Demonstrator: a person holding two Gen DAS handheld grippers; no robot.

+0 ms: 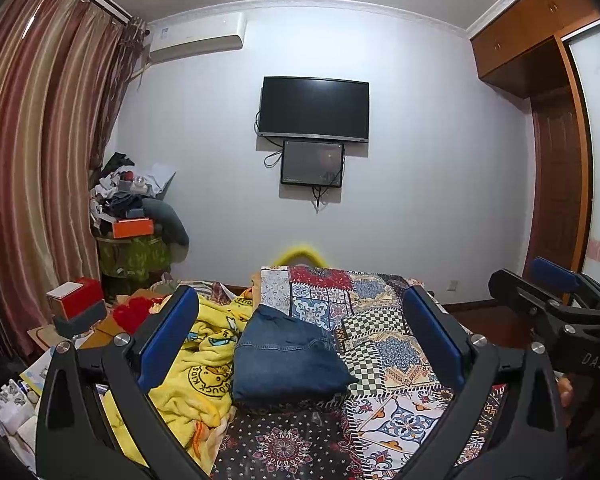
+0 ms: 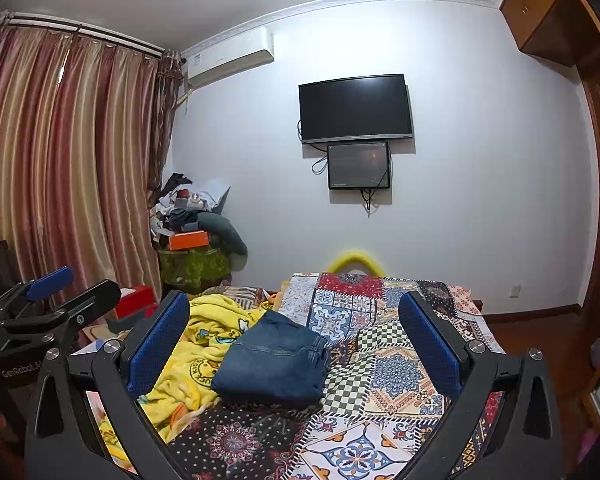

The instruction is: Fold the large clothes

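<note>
The jeans (image 1: 288, 356) are already folded into a compact bundle and left on the patchwork bedspread (image 1: 384, 344), just beside the yellow duck blanket (image 1: 204, 356), so the folding looks pretty much done. Both the left gripper (image 1: 300, 336) and right gripper (image 2: 294, 340) are held back above the near side of the jeans, jaws spread wide and nothing gripped, probably so the bundle isn't disturbed.

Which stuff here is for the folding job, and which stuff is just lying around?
For the job:
folded jeans
patchwork bedspread under them
left gripper, open
right gripper, open

Just lying about:
yellow duck blanket
orange box
red box
television
curtains
</note>
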